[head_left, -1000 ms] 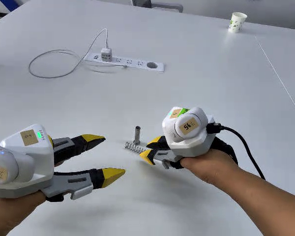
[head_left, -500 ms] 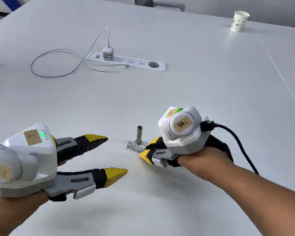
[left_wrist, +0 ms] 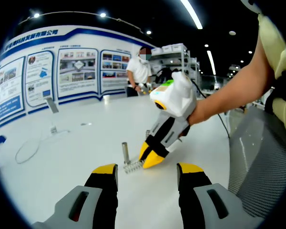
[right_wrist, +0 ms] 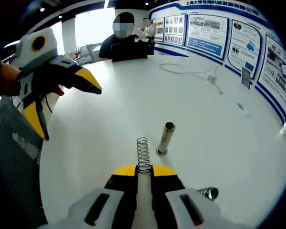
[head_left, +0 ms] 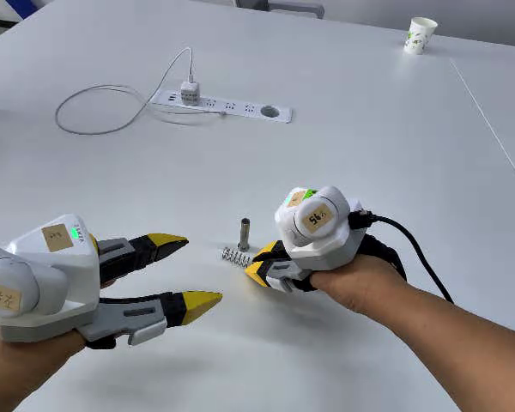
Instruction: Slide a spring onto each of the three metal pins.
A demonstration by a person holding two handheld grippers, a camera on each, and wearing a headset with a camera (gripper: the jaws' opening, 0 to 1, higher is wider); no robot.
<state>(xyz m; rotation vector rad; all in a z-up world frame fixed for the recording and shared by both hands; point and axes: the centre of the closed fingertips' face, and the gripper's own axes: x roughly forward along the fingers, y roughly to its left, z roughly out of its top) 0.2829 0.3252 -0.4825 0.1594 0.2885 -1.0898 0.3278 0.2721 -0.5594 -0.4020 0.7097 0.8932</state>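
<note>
A short metal pin point(head_left: 244, 233) stands upright on the white table point(head_left: 369, 146). A small coil spring point(head_left: 233, 256) lies just in front of it. My right gripper point(head_left: 259, 262) is shut on the spring's near end, and the spring point(right_wrist: 143, 151) points out past the yellow tips, left of the pin point(right_wrist: 164, 138). Beside the right jaw a second pin point(right_wrist: 209, 192) lies on the table. My left gripper point(head_left: 186, 272) is open with nothing in it, a hand's width left of the spring. From the left gripper point(left_wrist: 148, 169), the pin point(left_wrist: 126, 152) and spring point(left_wrist: 132, 165) are straight ahead.
A white power strip point(head_left: 232, 109) with a charger point(head_left: 187, 93) and a looped cable point(head_left: 86, 112) lies at the back left. A paper cup point(head_left: 420, 34) stands far right. A black cord point(head_left: 416, 253) trails from the right gripper. People point(right_wrist: 126, 43) sit at the table's far end.
The right gripper's body has leaned slightly toward the pin, still holding the spring. The left gripper has stayed open in the same place.
</note>
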